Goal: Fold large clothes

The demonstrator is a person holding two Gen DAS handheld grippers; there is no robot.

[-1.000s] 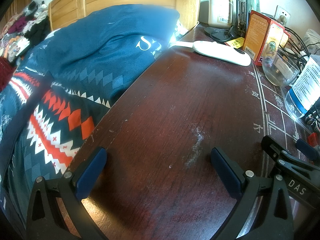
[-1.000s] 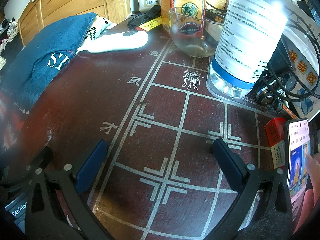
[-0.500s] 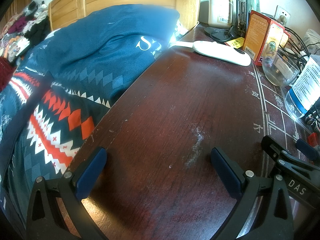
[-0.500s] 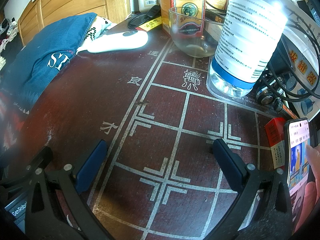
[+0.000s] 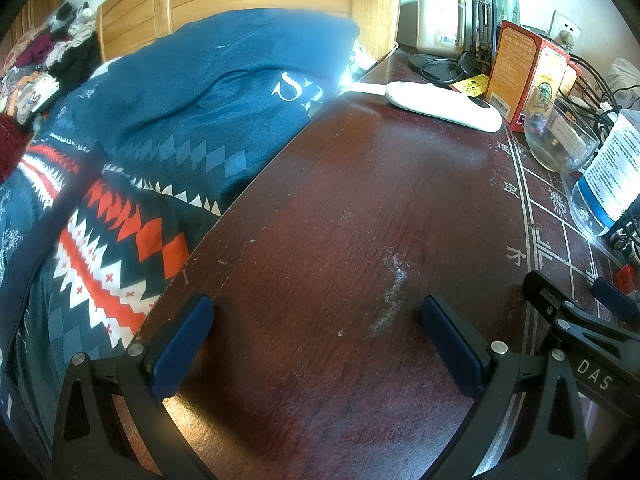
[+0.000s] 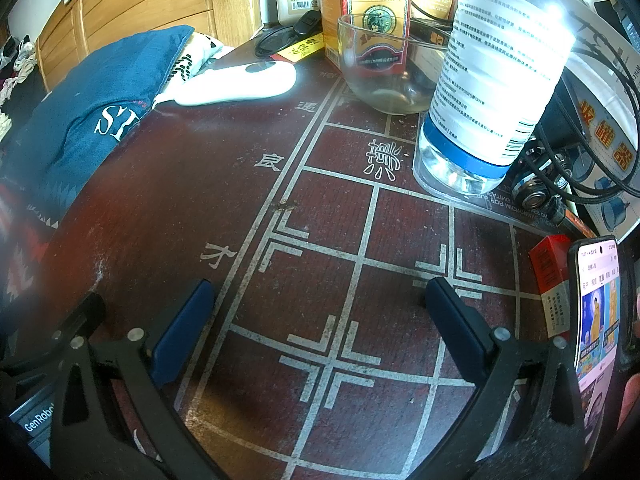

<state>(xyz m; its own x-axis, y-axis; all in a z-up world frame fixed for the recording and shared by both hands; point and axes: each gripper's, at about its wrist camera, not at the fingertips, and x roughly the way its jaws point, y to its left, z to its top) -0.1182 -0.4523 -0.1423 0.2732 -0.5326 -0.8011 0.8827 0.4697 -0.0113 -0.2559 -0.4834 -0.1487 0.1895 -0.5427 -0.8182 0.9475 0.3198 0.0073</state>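
Both grippers sit idle on the counter (image 5: 340, 220), jaws spread wide and empty: your left gripper (image 5: 316, 336) over bare dark wood grain, your right gripper (image 6: 320, 320) over the white grid lines painted on it. No garment lies on the counter itself. The nearest large cloth is the soft blue fabric with white lettering (image 5: 208, 92), heaped on the bed just off the counter's left edge, above a patterned red, white and teal spread (image 5: 100, 240). I cannot tell whether that blue piece is clothing or a pillow.

Watch the counter's far right side. A thin-walled glass bowl (image 6: 380, 68) and a tall clear plastic bottle (image 6: 492, 80) stand close together there, with a smooth white plastic device (image 6: 236, 84) near the blue fabric. If you drag cloth across, it could sweep them over. A phone (image 6: 596, 308) at the counter's right edge is also exposed.
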